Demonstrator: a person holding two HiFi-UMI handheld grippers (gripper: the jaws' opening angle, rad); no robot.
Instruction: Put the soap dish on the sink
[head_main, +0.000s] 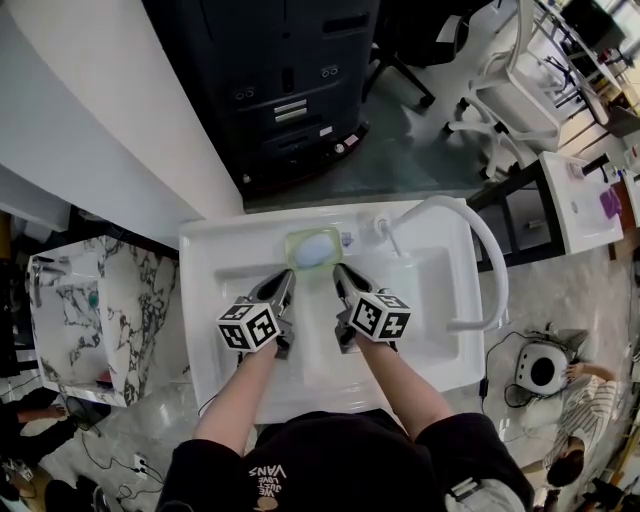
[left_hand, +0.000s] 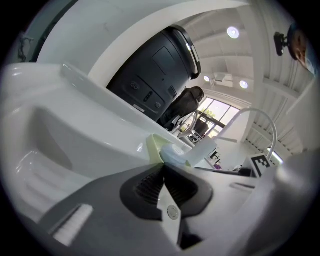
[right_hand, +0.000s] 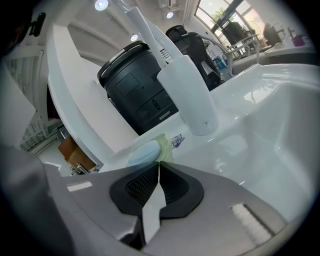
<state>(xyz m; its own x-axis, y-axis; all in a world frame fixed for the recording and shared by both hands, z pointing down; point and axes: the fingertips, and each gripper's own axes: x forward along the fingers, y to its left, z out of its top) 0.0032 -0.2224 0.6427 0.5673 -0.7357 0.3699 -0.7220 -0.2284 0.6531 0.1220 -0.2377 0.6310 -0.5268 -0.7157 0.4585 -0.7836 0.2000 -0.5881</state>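
Observation:
A pale green soap dish (head_main: 313, 248) with a light blue soap in it sits on the back ledge of the white sink (head_main: 215, 250), just left of the tap. My left gripper (head_main: 285, 280) is at the dish's near left corner and my right gripper (head_main: 340, 272) at its near right corner. In the left gripper view the pads meet, with the dish (left_hand: 156, 144) right beyond the tips (left_hand: 163, 167). The right gripper view shows the same: closed pads (right_hand: 159, 167) and the dish (right_hand: 163, 145) at their tip. I see no part of the dish between either pair of pads.
A white arched tap (head_main: 480, 240) rises at the sink's back right and curves over the basin. Behind the sink stands a big black machine (head_main: 290, 80). A marble-topped basin (head_main: 100, 300) is to the left, and a person (head_main: 580, 400) crouches on the floor at the lower right.

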